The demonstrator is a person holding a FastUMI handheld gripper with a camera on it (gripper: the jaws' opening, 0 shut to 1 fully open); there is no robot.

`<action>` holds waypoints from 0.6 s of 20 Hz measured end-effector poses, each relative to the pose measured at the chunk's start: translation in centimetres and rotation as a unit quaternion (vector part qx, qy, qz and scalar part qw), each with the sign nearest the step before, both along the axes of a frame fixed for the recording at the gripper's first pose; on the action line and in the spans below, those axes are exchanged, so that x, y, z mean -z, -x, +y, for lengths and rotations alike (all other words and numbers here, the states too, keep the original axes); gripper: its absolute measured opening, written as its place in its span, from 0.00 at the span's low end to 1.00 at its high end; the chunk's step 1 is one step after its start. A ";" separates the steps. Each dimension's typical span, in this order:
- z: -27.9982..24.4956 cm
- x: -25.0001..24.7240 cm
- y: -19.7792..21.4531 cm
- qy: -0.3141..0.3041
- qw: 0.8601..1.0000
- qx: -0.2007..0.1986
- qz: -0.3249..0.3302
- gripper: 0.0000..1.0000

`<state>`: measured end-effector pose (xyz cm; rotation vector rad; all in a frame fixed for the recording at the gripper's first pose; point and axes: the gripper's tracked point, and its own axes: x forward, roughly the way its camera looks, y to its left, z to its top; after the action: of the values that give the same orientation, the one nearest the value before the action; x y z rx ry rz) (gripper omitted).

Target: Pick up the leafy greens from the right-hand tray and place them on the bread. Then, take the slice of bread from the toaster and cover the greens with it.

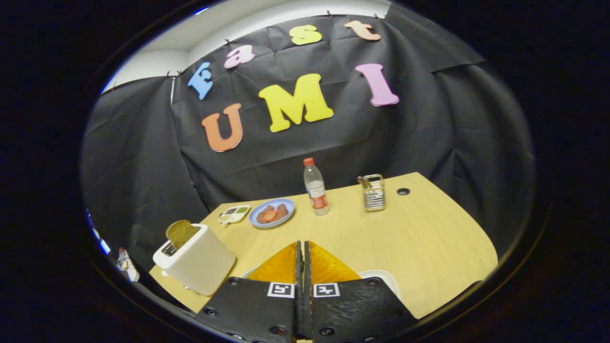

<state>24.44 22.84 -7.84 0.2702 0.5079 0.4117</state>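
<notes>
Hovering gripper, jaws closed, empty.

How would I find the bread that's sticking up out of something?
Start at the tan table and go to its near corner, to the left of the closed tongs. A white toaster stands there, and the brown bread slice pokes up from its top slot. No other food here stands upright; the rest lies flat on plates.
</notes>
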 end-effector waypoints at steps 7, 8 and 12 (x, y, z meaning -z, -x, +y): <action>10.0 -0.1 1.6 -0.003 0.998 -0.061 0.005 0.00; 11.3 0.2 2.0 -0.004 0.998 -0.068 0.008 0.00; 15.0 1.2 3.5 -0.008 0.995 -0.095 0.017 0.00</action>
<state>20.97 37.84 -9.03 0.2452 0.5654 0.5970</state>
